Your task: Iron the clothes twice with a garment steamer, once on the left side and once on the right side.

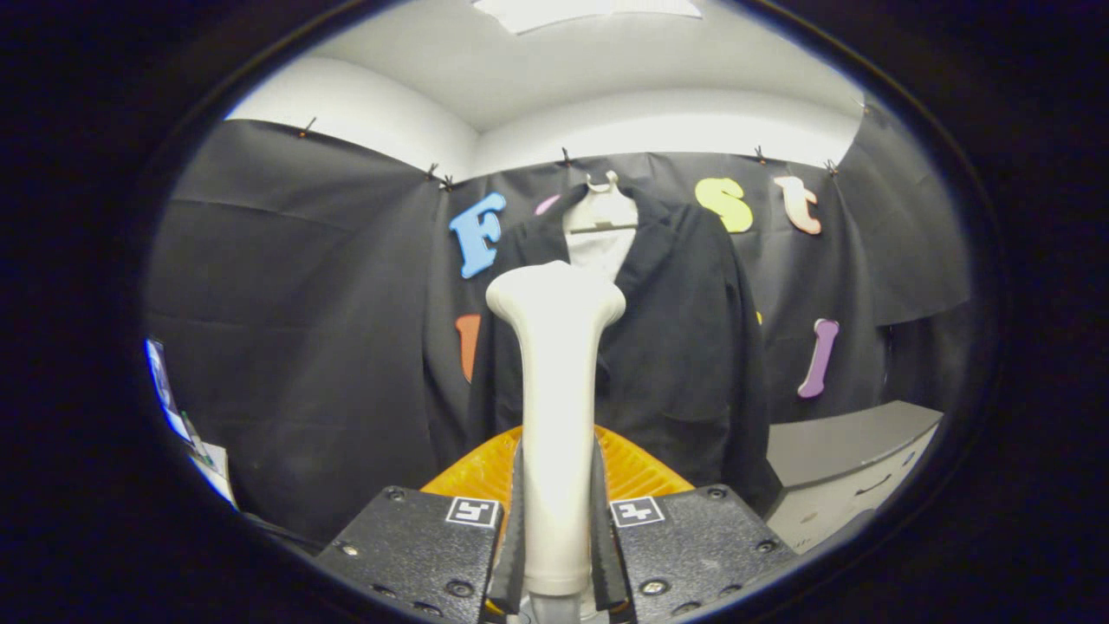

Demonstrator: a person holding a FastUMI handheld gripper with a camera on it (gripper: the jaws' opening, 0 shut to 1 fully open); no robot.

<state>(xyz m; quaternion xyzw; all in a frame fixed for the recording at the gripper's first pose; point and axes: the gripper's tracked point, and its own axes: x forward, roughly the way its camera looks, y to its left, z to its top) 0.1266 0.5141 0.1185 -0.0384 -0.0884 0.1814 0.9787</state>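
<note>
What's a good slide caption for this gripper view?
Gripper shut on the cream garment steamer, its head raised toward the black hanging jacket.

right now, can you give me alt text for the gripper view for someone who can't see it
The gripper is shut on the handle of a white garment steamer, which stands upright between its fingers. Beyond it a dark jacket hangs on a white hanger against the black cloth wall, with an orange ridged thing just behind the fingers.

smooth glossy plastic steamer; matt dark cloth jacket.
</note>
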